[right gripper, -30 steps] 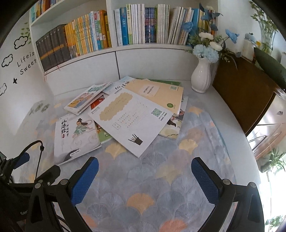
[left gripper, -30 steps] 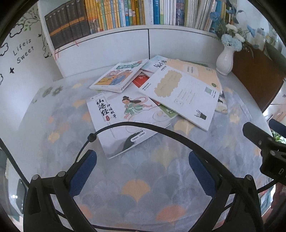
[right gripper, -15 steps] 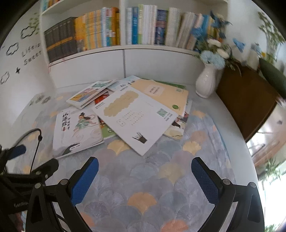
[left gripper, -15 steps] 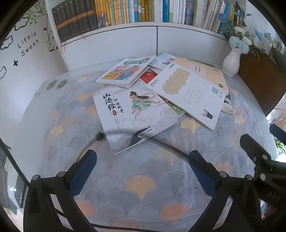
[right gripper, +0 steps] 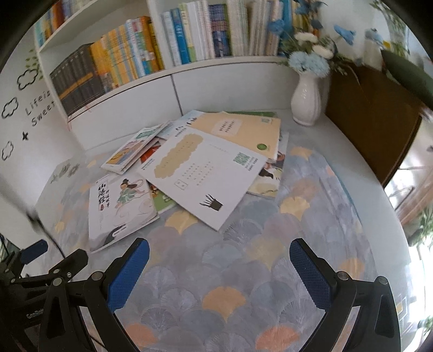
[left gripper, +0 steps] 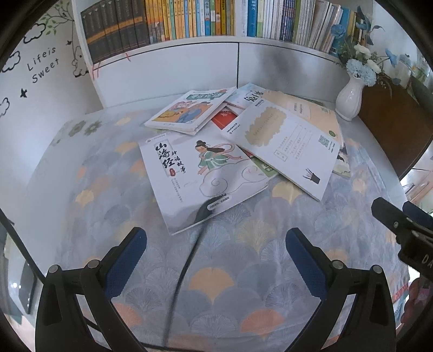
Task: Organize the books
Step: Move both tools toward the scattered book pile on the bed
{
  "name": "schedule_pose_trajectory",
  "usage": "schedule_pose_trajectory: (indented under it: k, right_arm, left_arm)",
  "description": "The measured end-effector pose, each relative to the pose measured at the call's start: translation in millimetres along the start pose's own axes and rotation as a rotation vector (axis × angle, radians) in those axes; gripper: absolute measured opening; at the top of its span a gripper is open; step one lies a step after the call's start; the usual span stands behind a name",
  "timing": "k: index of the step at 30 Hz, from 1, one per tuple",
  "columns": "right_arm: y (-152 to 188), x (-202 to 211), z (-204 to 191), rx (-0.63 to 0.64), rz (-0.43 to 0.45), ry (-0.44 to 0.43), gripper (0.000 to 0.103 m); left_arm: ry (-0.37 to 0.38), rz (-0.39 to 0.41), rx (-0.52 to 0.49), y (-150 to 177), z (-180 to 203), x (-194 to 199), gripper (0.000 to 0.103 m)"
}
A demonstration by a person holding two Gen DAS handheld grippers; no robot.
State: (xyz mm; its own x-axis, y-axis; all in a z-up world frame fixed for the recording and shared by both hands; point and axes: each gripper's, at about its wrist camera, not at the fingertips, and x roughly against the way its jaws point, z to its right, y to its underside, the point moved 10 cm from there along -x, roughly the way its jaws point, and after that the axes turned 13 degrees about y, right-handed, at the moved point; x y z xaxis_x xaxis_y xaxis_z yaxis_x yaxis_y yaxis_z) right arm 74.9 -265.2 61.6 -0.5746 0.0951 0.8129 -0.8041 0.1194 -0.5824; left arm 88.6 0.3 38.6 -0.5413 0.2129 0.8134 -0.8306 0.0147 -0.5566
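Several thin books lie in a loose overlapping pile on the patterned tablecloth. Nearest is a white book with a girl in green, also in the right wrist view. A white workbook with a beige cloud patch lies over a tan book. An illustrated book lies at the back left. My left gripper is open and empty, just short of the pile. My right gripper is open and empty, in front of the pile.
A white bookshelf full of upright books stands behind the pile. A white vase with blue flowers stands at the back right beside a brown cabinet. A black cable crosses the left wrist view.
Both grippers have moved forward toward the pile and turned a little. The black cable has swung from an arc above the left fingers to a line between them.
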Motion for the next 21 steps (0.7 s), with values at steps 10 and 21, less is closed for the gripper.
schedule_pose_trajectory:
  k: [10, 21]
  right_arm:
    - [3, -7, 10, -0.054, -0.036, -0.024, 0.103]
    - [-15, 27, 1, -0.055, 0.088, -0.093, 0.103]
  left_arm:
    - [-0.021, 0.017, -0.006, -1, -2, 3, 0.103]
    - [-0.06, 0.092, -0.164, -15, 23, 22, 0.103]
